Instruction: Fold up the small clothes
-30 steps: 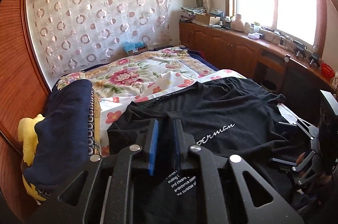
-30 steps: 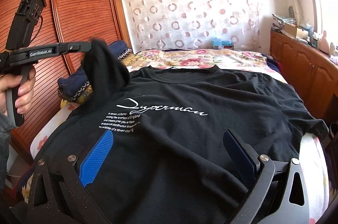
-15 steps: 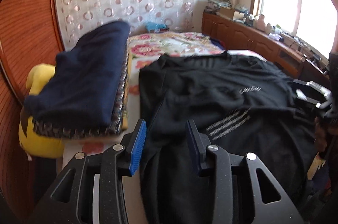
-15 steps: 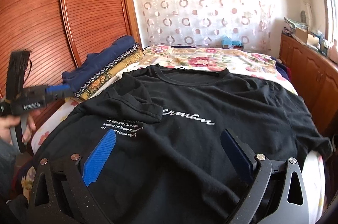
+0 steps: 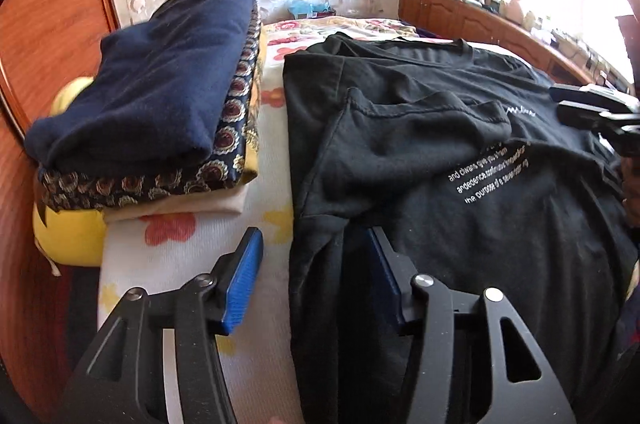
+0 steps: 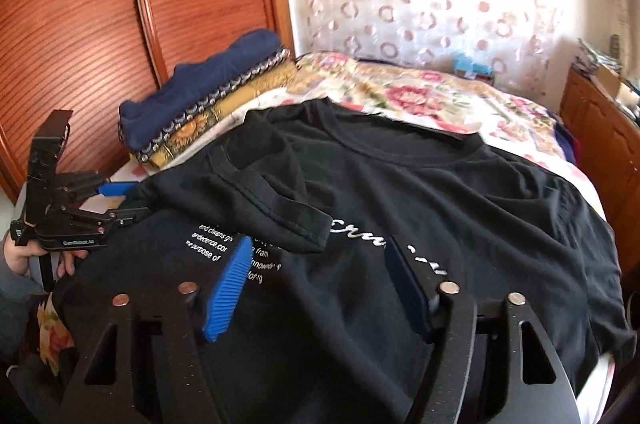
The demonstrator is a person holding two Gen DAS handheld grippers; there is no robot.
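A black T-shirt (image 6: 400,208) lies spread front-up on the bed (image 5: 168,248), filling the centre of both views, its one short sleeve (image 6: 264,200) already folded inward across the chest print. The left gripper (image 5: 310,284), at the lower centre of its view, has just been opening: its jaws stand spread astride the shirt's side edge, pinching nothing. The right gripper (image 6: 320,284), low in its own frame, has just been narrowing, jaws apart above the print with no cloth caught. The sleeve fold looks done (a stack of folded clothes (image 5: 152,112) waits at upper left); next likely comes taking the side edge and folding it inward.
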